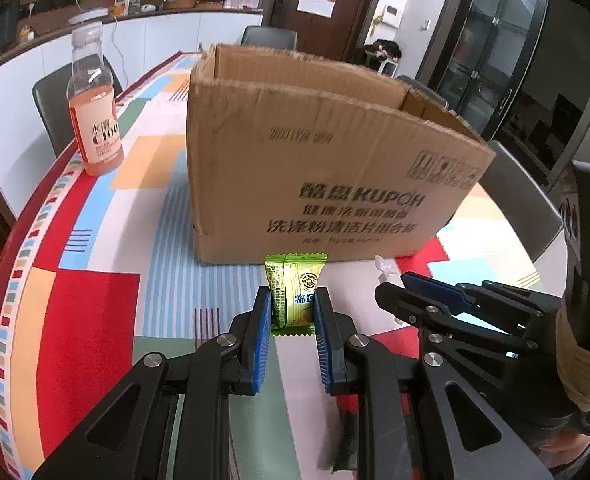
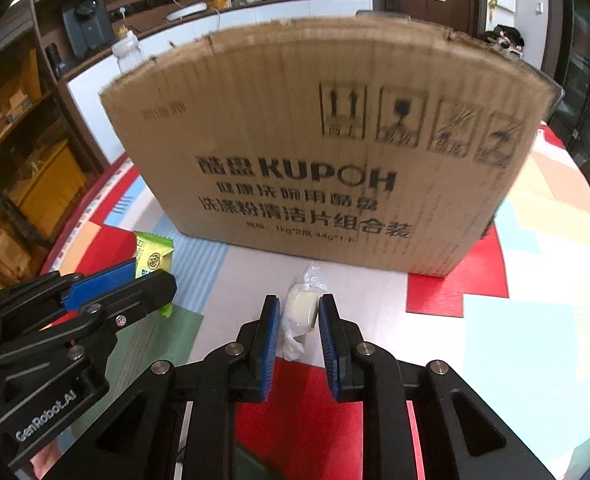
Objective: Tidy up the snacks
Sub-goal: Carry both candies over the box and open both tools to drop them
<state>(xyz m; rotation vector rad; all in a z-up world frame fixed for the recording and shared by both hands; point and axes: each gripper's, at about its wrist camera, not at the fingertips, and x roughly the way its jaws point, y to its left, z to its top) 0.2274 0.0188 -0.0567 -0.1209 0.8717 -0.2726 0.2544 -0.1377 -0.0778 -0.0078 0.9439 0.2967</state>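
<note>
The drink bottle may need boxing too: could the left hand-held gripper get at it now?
Probably not yet: the left hand-held gripper is shut on the green snack packet. The path to the drink bottle looks clear.

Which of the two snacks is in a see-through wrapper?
The pale white sweet between the right gripper's fingers; the other snack has a green printed wrapper.

Left wrist view: looks forward along my left gripper [image 1: 293,308], low over the table [image 1: 155,240], close to the cardboard box [image 1: 315,152]. Right wrist view: same heading, nearer the box [image 2: 335,140]. Shared: box front, both grippers, tablecloth.
</note>
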